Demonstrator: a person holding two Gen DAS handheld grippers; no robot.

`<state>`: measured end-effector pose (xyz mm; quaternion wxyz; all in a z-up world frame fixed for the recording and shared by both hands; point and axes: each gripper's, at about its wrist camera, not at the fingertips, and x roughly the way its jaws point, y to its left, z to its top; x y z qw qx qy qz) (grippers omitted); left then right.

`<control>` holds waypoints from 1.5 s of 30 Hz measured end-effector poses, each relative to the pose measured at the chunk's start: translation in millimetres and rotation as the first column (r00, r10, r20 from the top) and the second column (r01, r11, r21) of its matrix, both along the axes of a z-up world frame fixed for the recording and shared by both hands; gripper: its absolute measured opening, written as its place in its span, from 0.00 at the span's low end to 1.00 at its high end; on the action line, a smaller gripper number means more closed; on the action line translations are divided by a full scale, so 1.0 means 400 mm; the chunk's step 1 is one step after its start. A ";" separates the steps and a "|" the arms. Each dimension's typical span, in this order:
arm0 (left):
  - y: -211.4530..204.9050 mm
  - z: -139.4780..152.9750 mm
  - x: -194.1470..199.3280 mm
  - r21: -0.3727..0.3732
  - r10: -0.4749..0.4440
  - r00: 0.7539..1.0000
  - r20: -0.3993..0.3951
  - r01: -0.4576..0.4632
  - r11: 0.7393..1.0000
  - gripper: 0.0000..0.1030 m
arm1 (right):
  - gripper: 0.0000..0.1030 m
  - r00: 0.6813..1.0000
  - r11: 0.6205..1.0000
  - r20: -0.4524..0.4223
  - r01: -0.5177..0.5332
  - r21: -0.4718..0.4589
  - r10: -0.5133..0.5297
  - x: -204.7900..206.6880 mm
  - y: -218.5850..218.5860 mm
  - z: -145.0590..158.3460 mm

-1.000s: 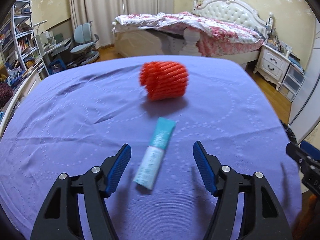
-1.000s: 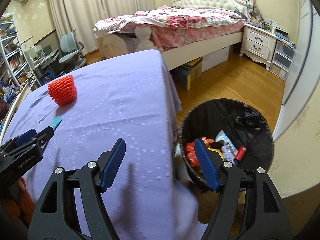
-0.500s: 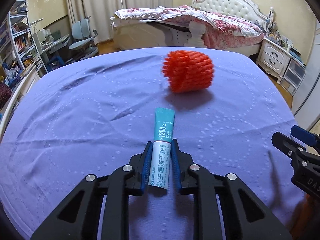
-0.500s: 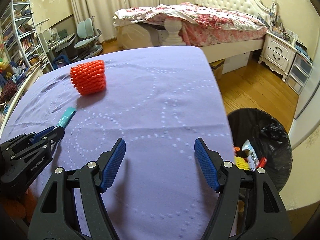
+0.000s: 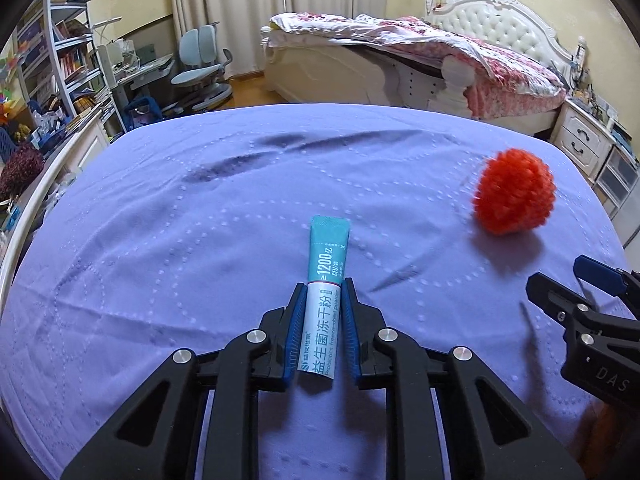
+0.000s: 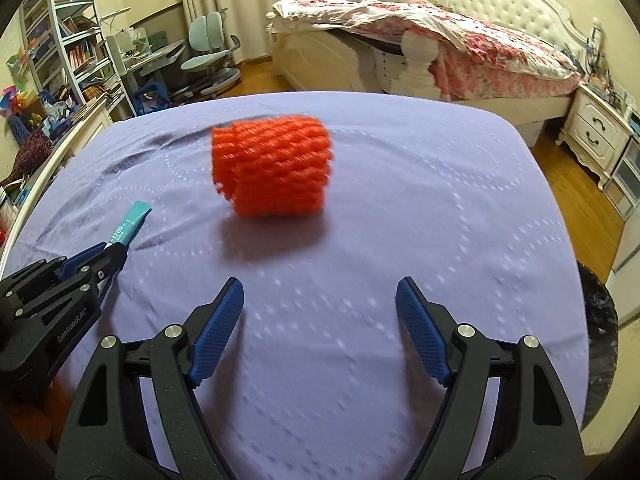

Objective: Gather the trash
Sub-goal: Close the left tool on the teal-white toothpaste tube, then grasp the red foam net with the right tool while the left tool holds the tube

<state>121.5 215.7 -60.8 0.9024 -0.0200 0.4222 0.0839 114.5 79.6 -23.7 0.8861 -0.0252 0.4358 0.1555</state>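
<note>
My left gripper (image 5: 322,294) is shut on a teal and white powder sachet (image 5: 325,276), whose teal end sticks out past the blue pads over the purple tablecloth (image 5: 200,220). The right wrist view shows the same sachet (image 6: 130,229) in the left gripper (image 6: 116,249) at the left. A red foam fruit net (image 6: 274,166) lies on its side mid-table, ahead of my right gripper (image 6: 320,300). The right jaws are opening and nothing is between them. In the left wrist view the red net (image 5: 514,196) lies at the right, beyond the right gripper (image 5: 568,280).
A black-lined trash bin (image 6: 600,320) stands off the table's right edge. Behind the table are a bed (image 5: 420,56), a white nightstand (image 5: 588,140), a desk chair (image 5: 200,64) and bookshelves (image 5: 52,60) at the left.
The left gripper closed on the sachet and has carried it leftward. The right gripper swung left from the bin side to face the red net, and its jaws now stand wider.
</note>
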 end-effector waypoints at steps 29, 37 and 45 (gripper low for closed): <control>0.065 0.006 0.032 -0.027 0.016 1.000 0.014 -0.016 1.000 0.19 | 0.48 1.000 0.999 0.018 0.017 -0.028 -0.016 0.116 0.116 0.001; 0.043 0.013 0.005 -0.010 0.009 1.000 0.028 -0.008 1.000 0.19 | 0.43 1.000 1.000 0.021 0.009 -0.019 -0.008 0.069 0.085 0.008; 0.005 0.014 -0.046 -0.036 -0.003 0.999 0.033 0.004 0.999 0.19 | 0.42 1.000 1.000 0.020 0.004 -0.009 -0.004 -0.006 0.023 0.013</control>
